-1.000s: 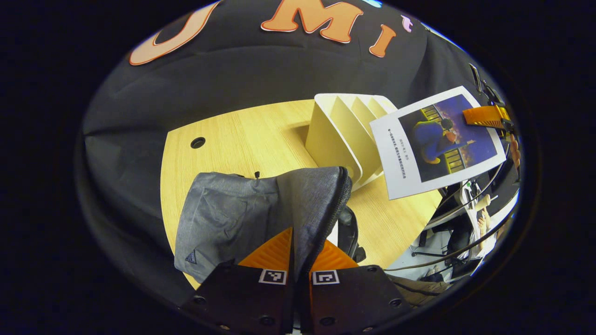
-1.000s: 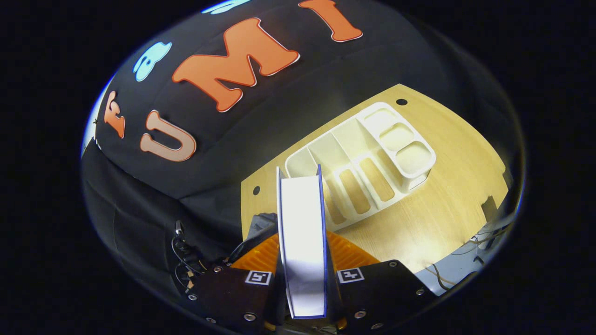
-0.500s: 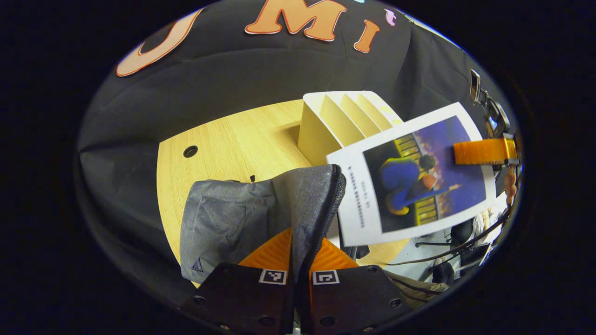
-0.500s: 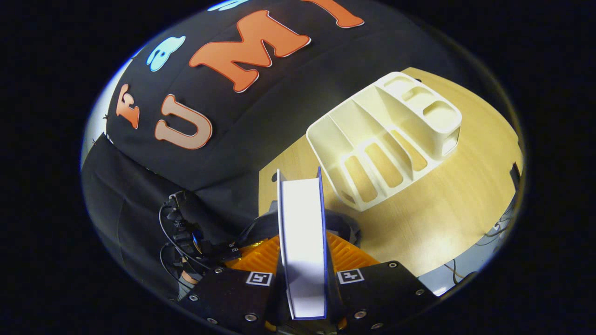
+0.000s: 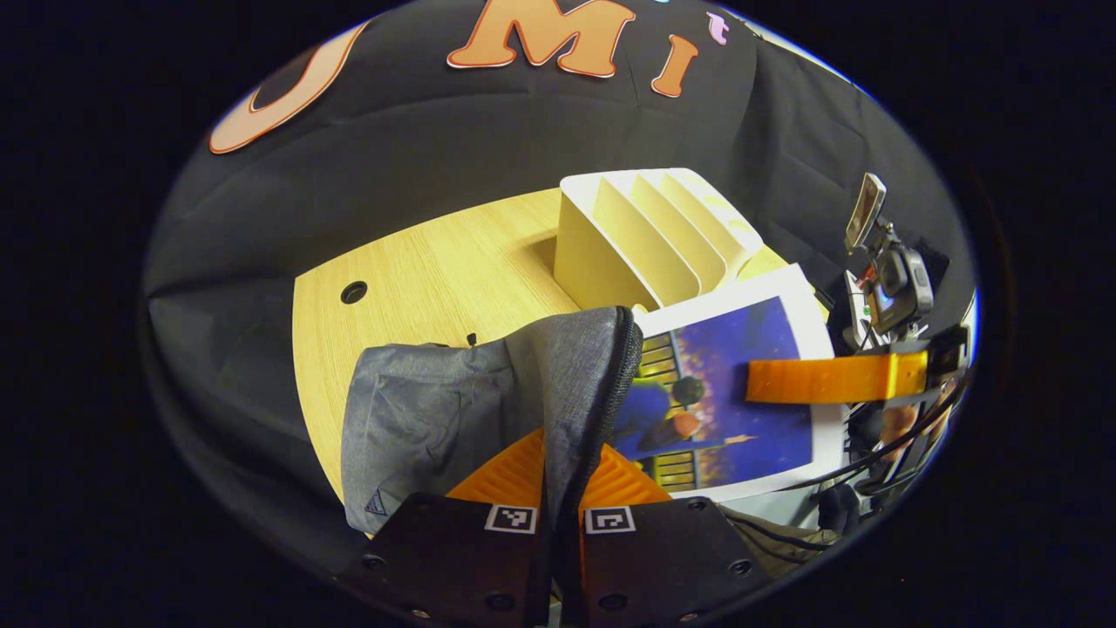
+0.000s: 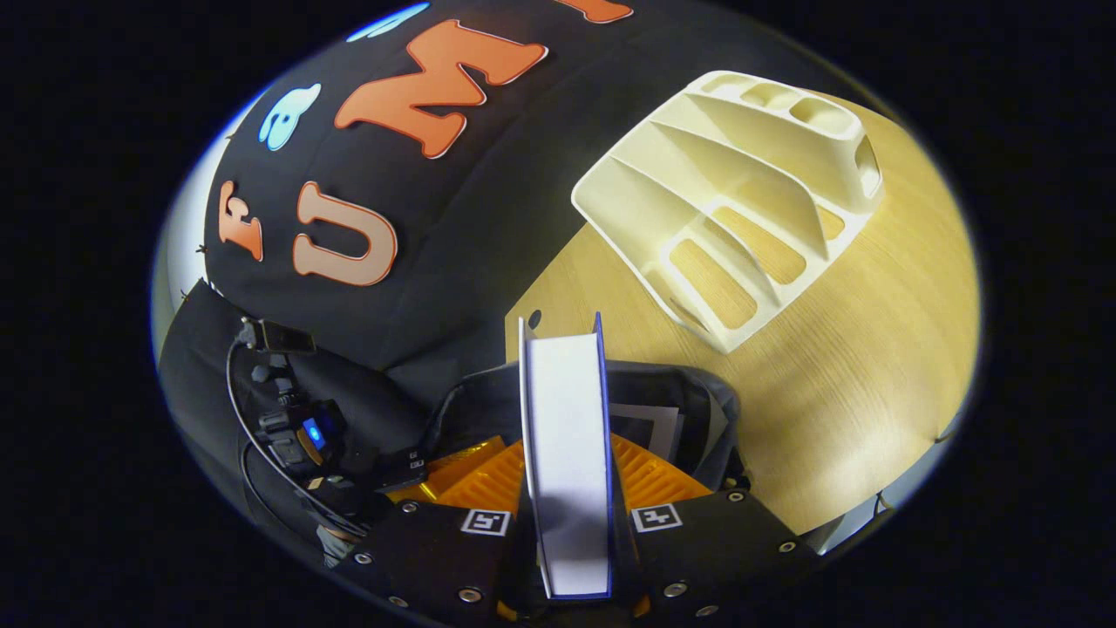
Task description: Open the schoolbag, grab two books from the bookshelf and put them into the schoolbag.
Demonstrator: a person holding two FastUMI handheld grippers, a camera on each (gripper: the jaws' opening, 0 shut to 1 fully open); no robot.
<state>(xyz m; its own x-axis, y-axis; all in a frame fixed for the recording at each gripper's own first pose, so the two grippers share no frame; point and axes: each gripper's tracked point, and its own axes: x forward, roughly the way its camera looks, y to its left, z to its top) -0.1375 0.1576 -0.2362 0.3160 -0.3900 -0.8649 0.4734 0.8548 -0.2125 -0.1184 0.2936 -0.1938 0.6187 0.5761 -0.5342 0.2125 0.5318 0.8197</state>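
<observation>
The grey schoolbag (image 5: pixel 436 410) stands on the wooden table (image 5: pixel 436 262). My left gripper (image 5: pixel 562 453) is shut on the bag's zipped flap edge and holds it up. A book with a blue picture cover (image 5: pixel 741 392) hangs at the bag's mouth, its lower corner behind the flap. One finger (image 5: pixel 828 379) of the right gripper lies across the cover. In the right gripper view the book (image 6: pixel 565 410) is edge-on, with my right gripper (image 6: pixel 565 453) shut on it over the open bag (image 6: pixel 697 401). Another book (image 6: pixel 649 423) lies inside the bag. The white bookshelf (image 5: pixel 654 231) stands behind.
The bookshelf (image 6: pixel 741 183) has bare slots and lies to the right of the bag in the right gripper view. The other gripper's body with cables (image 6: pixel 301 432) sits at the left there. A cable hole (image 5: pixel 353 291) marks the table's far left.
The right gripper has carried the book down and left, from beside the shelf to the bag's mouth. The left gripper has kept its hold on the flap.
</observation>
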